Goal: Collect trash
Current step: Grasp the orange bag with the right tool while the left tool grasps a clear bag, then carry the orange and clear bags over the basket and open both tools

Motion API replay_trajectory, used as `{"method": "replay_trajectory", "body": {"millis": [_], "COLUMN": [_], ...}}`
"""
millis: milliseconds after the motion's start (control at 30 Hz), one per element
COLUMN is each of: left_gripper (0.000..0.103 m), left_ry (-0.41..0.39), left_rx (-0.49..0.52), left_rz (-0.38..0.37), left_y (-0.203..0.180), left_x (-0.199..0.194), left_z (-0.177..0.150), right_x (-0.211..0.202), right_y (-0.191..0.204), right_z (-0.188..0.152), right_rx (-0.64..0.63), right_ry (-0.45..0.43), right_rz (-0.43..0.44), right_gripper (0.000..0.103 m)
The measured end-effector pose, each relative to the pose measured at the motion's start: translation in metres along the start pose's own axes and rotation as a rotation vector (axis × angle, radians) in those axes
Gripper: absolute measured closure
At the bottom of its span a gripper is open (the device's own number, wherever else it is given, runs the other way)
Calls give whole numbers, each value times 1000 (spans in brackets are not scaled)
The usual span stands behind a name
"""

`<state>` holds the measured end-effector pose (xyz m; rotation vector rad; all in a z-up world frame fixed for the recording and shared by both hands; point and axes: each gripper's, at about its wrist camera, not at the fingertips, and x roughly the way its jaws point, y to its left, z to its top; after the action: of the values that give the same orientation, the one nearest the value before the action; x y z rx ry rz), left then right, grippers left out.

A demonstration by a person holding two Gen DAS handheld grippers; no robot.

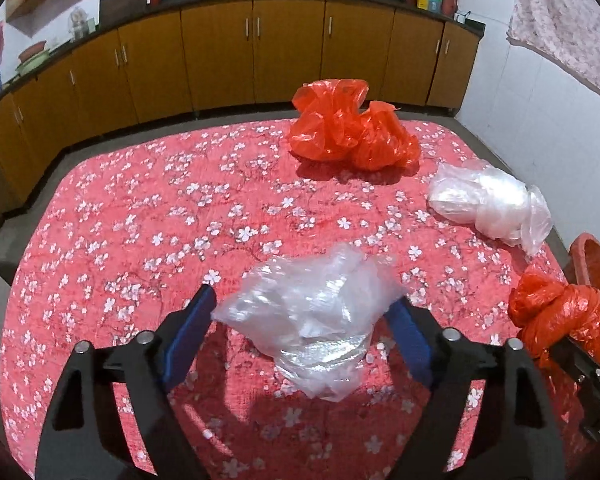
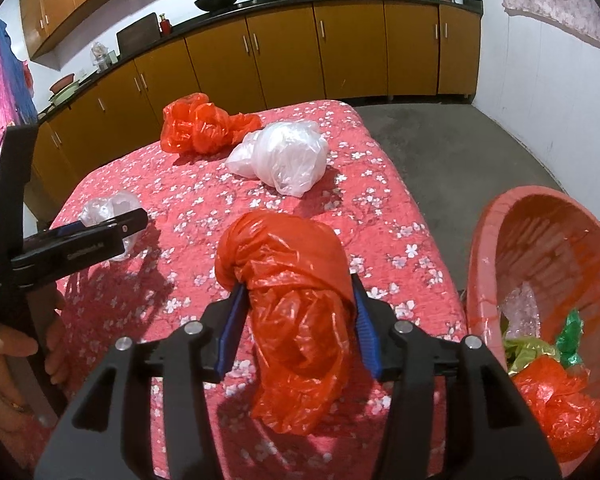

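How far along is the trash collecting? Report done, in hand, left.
Done: several wrappers and a red bag lie in the basket. In hand: right tongs grip a red bag; left tongs straddle a clear bag. Left: red bag and white bag on the table.

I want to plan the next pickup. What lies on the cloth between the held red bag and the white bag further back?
Nothing. In the right wrist view, only bare flowered cloth separates the held red bag from the white bag.
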<state>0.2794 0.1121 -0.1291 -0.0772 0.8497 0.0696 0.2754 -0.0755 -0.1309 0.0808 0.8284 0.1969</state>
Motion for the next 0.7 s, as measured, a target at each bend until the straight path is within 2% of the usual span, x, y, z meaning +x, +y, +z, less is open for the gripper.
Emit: {"method": "replay_trajectory", "body": {"millis": [100,200,300,500,700], "left_gripper": [31,46,51,56,56], "left_ry": [19,31,28,12,-27], "left_rx": [-14,-20,-16,4,9], "left_rz": [-6,-19,-30,-36,-46], "left_y": [2,4,5,5,3], "left_x": [3,4,0,-12,-38], "left_z": [-1,-2,-5,-12,-11], "right_x": [1,0,-4,-15,-37], "right_y": [2,4,6,6,5], "right_z": [1,1,0,-4,-5], "right_rx": [1,-6,-22,-16,-18], "right_ry": [-3,-9,-20,-33,-64], "right_rz": [1,4,6,11,13], "right_gripper": [54,54,56,57,57]}}
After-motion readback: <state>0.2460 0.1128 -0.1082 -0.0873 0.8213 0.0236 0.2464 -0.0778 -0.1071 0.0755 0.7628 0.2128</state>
